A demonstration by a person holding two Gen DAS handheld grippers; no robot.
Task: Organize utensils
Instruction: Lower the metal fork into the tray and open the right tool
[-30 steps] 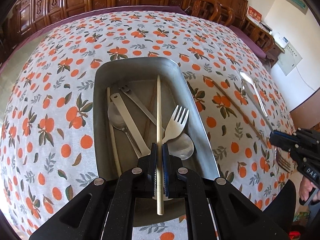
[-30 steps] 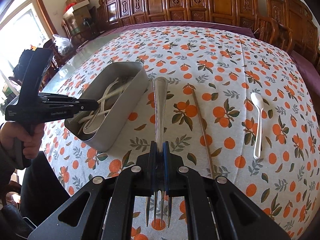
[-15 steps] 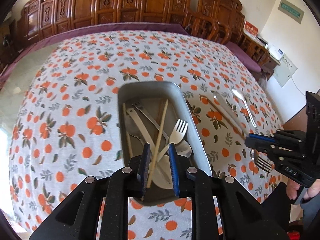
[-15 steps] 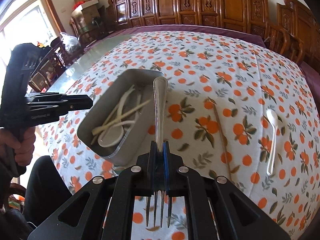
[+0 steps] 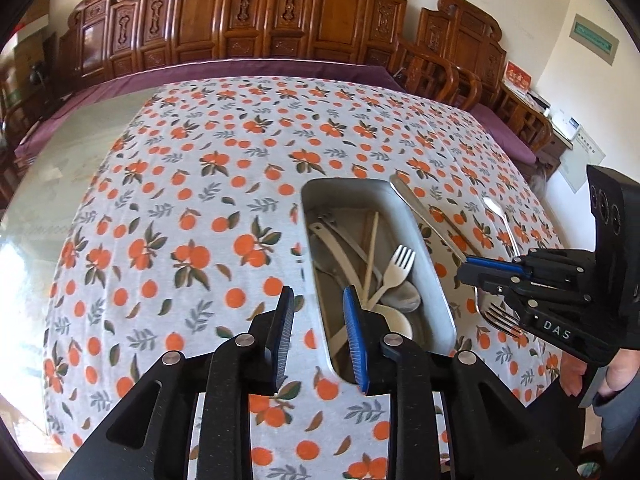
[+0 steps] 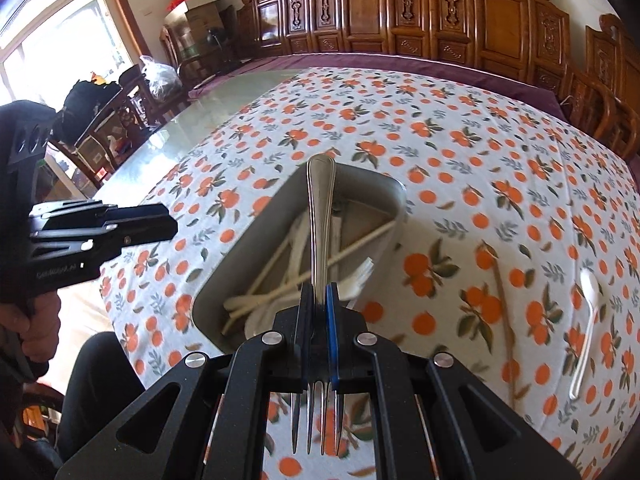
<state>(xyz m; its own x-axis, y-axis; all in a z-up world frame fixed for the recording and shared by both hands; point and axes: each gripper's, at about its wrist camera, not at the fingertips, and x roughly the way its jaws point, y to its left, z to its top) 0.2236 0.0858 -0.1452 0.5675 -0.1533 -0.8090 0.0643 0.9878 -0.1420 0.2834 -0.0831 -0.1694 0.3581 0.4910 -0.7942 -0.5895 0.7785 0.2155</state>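
both views are taken from wrist fisheyes set just behind each gripper's fingers, tilted steeply down at the cloth-covered table [image 5: 192, 208]. the left view is aimed over the table's left part, with the metal tray [image 5: 432, 280] to the right of centre. the right view is held close above the same tray [image 6: 240, 256]. the tray, the cloth and the carved wooden chairs [image 6: 400, 12] are shared, and each gripper is seen in the other's view.

A polished metal fork [image 6: 319, 216] gleams above a matt grey metal tray [image 5: 430, 276] holding pale plastic cutlery [image 5: 394, 276], on an orange-printed cloth tablecloth [image 5: 192, 208], beside glossy carved wooden chairs [image 5: 256, 12].
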